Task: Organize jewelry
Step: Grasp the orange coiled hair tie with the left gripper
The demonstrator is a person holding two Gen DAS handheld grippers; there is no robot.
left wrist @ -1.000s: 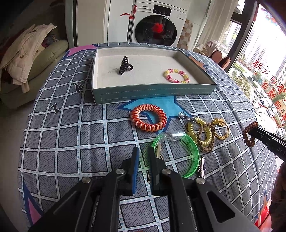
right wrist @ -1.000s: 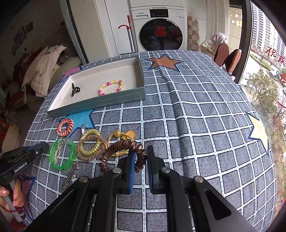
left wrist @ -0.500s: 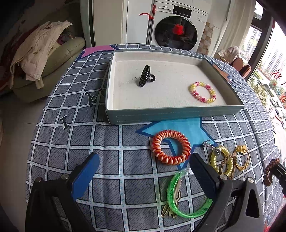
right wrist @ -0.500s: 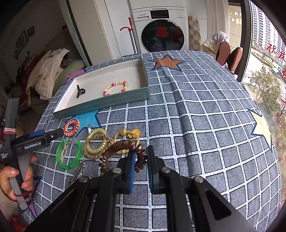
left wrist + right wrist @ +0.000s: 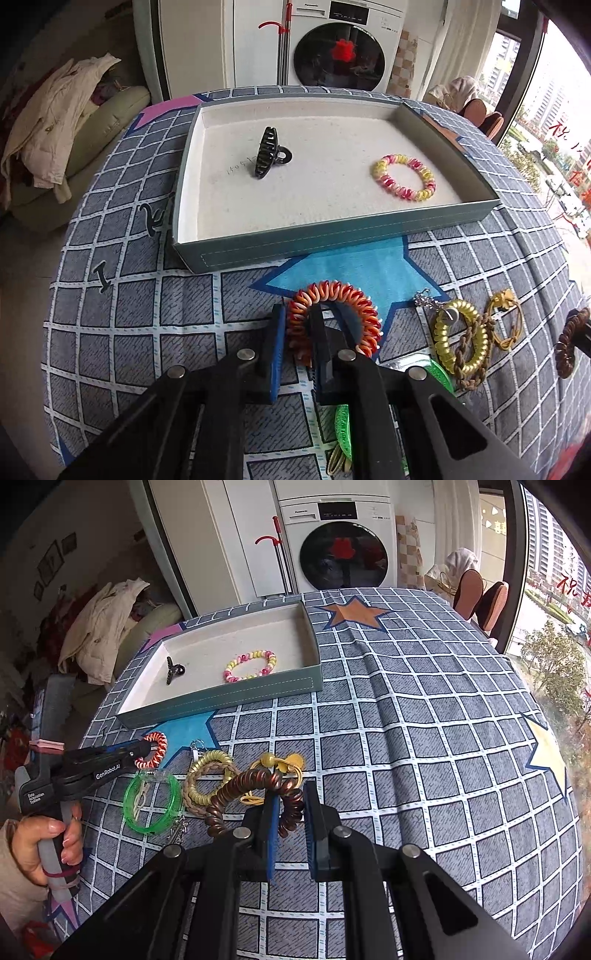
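Note:
My left gripper [image 5: 297, 328] is shut on the orange spiral hair tie [image 5: 334, 319], which lies on the blue star in front of the tray [image 5: 332, 240]. My right gripper [image 5: 290, 808] is shut on the brown spiral hair tie [image 5: 251, 794]. The grey-green tray holds a black claw clip [image 5: 269, 151] and a pink-yellow spiral tie [image 5: 404, 177]. From the right wrist view the left gripper [image 5: 146, 747] shows pinching the orange tie [image 5: 153, 751].
A gold spiral tie with a braided band [image 5: 461, 341], a yellow cord tie [image 5: 504, 319], a green bangle [image 5: 153, 801] and a small metal clip [image 5: 179, 827] lie on the checked tablecloth. A washing machine [image 5: 340, 55] stands behind the table.
My left gripper opened wide, moved forward to the orange tie and closed on it. My right gripper stayed shut on the brown tie, barely moving.

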